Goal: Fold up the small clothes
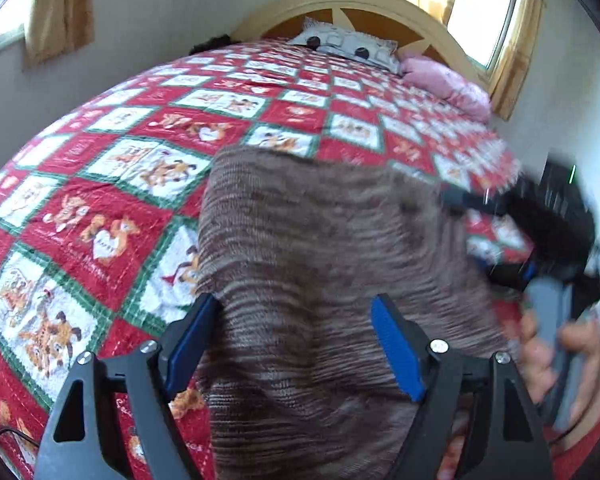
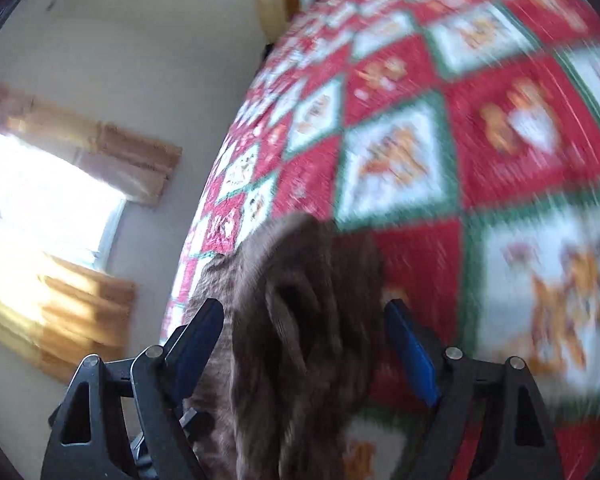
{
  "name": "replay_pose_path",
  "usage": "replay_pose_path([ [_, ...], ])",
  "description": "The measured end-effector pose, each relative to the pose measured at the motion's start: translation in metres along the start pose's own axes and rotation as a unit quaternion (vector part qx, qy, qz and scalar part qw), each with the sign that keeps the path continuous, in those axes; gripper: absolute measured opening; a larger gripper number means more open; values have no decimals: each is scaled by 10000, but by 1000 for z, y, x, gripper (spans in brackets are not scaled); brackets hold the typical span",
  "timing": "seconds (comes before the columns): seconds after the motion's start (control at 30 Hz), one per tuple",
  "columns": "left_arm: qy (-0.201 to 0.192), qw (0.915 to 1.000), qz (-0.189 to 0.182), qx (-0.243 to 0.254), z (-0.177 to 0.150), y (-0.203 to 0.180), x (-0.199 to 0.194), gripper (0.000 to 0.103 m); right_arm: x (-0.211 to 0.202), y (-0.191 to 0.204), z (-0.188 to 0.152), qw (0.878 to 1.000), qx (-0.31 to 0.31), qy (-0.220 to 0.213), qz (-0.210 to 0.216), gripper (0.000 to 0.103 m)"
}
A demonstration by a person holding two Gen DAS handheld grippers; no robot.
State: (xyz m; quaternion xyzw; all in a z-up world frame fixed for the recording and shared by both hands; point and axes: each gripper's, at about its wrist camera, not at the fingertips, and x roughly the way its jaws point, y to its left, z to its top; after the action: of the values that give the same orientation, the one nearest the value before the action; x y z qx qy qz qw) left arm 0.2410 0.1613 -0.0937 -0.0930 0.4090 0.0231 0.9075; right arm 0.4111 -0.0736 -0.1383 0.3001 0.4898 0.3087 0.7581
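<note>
A brown striped knit garment (image 1: 320,260) lies spread on the red, white and green patchwork quilt (image 1: 140,160) of a bed. My left gripper (image 1: 296,308) stands open just above its near part; the blue pads sit wide apart with the knit between them, not pinched. At the right of the left wrist view a hand (image 1: 560,344) holds my right gripper (image 1: 472,236), blurred, at the garment's right edge. In the right wrist view the right gripper (image 2: 304,312) is open, with a bunched fold of the garment (image 2: 300,300) between its pads over the quilt (image 2: 460,120).
A patterned pillow (image 1: 348,46) and a pink pillow (image 1: 448,80) lie at the wooden headboard (image 1: 360,0). Windows with tan curtains (image 1: 484,12) (image 2: 40,200) flank the bed. A pale wall runs along the bed's far side. The right wrist view is smeared.
</note>
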Motion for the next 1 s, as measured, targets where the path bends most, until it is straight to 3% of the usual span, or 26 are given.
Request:
replay_pose_path([
  [0.07, -120, 9987, 336, 373, -11, -8, 4, 84, 16, 16, 6, 9982, -477, 170, -327, 74],
  [0.1, -210, 9976, 404, 516, -15, -11, 4, 85, 25, 24, 7, 9953, -745, 269, -551, 49],
  [0.17, -198, 9982, 318, 477, -14, -8, 3, 90, 35, 31, 10, 9919, -998, 412, -671, 38],
  [0.2, -128, 9988, 274, 389, -12, -4, 6, 98, 35, 35, 13, 9909, -1109, 392, -651, 33],
  [0.27, 147, 9999, 36, -75, -9, 13, 16, 103, 26, 52, 14, 9848, -1610, 138, -634, 31],
  [0.33, 170, 9988, -242, -394, -8, 24, 18, 103, 20, 66, 10, 9710, -2272, -197, -721, 31],
  [0.47, 168, 9998, 51, -101, -11, 11, 19, 103, 48, 66, -3, 9413, -3052, -96, -1440, 31],
  [0.5, 163, 9998, 81, -64, -11, 10, 19, 103, 46, 60, -2, 9437, -3011, -159, -1363, 33],
  [0.6, 174, 9998, 4, -130, -11, 13, 19, 103, 32, 43, 9, 9529, -2591, -183, -1568, 62],
  [0.67, 169, 9998, 20, -110, -10, 12, 21, 103, 18, 42, 7, 9463, -2557, -402, -1938, 62],
  [0.7, 162, 9998, 35, -95, -10, 12, 22, 103, 6, 48, 1, 9363, -2626, -669, -2233, 61],
  [0.73, 162, 9998, 32, -100, -10, 12, 21, 103, -8, 58, -8, 9233, -2790, -968, -2458, 53],
  [0.77, 167, 9998, 17, -116, -10, 12, 21, 103, -19, 67, -19, 9145, -2967, -1104, -2518, 43],
  [0.8, 169, 9998, 13, -120, -11, 12, 21, 103, -30, 79, -36, 9109, -3172, -1083, -2408, 26],
  [0.9, 168, 9998, 24, -113, -11, 12, 21, 103, -50, 101, -76, 9184, -3374, -944, -1836, 24],
  [1.0, 194, 9997, -5, -135, -11, 12, 19, 103, -52, 115, -117, 9232, -3572, -479, -1339, 24],
])
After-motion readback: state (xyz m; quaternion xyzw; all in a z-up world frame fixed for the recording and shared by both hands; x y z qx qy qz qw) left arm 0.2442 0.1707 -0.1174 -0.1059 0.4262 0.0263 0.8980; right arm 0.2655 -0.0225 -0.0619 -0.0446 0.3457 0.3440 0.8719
